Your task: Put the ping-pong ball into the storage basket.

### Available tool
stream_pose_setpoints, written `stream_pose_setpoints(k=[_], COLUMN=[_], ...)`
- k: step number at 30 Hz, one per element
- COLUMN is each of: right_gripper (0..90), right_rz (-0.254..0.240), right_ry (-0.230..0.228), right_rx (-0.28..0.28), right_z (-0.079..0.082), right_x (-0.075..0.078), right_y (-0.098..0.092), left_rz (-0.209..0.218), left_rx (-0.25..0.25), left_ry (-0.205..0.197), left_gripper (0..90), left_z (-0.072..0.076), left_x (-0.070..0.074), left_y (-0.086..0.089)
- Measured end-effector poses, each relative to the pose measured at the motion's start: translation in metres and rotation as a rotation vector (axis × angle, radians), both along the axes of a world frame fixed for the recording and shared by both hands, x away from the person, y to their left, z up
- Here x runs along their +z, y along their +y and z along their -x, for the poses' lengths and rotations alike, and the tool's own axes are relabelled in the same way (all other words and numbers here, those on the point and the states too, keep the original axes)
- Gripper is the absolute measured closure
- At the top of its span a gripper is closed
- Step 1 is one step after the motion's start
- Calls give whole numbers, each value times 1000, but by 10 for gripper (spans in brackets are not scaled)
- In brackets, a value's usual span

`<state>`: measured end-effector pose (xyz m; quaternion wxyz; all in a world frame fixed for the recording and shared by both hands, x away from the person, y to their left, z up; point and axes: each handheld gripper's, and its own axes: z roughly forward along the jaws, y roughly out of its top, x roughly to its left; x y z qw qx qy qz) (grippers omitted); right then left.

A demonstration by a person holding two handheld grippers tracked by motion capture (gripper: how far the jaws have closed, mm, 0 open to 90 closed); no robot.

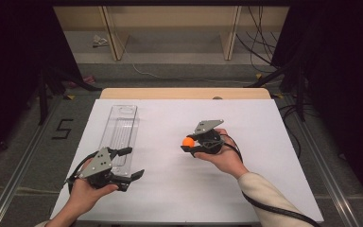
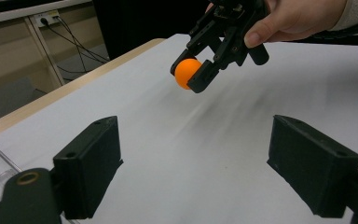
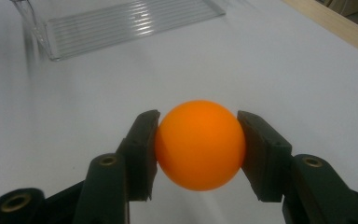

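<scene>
The orange ball [image 3: 199, 145] sits squarely between the 2 fingertips of the right gripper [image 1: 189, 142], pinched at its widest line so it cannot roll out, and carried clear of the white table [image 1: 264, 142], probably to go toward the clear ridged tray [image 1: 121, 127] ahead of those fingers. The left gripper [image 1: 131, 163] waits with its fingers spread wide on nothing, just beside the tray's near end. Glare blurs the tray's walls, and whether it holds anything is hard to tell.
</scene>
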<state>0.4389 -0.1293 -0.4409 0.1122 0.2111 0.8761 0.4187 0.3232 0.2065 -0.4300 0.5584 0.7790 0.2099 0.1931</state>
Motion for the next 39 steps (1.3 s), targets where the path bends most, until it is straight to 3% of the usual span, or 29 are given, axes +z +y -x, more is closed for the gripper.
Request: stream_pose_setpoints(k=[39], right_gripper=[513], right_rz=[-8], right_ry=[-3], right_rx=[10], right_z=[-5], right_x=[2], right_y=[11], left_rz=[2], left_rx=[0], left_ry=[-1], left_gripper=[166], left_z=[0], left_x=[0], left_y=[0])
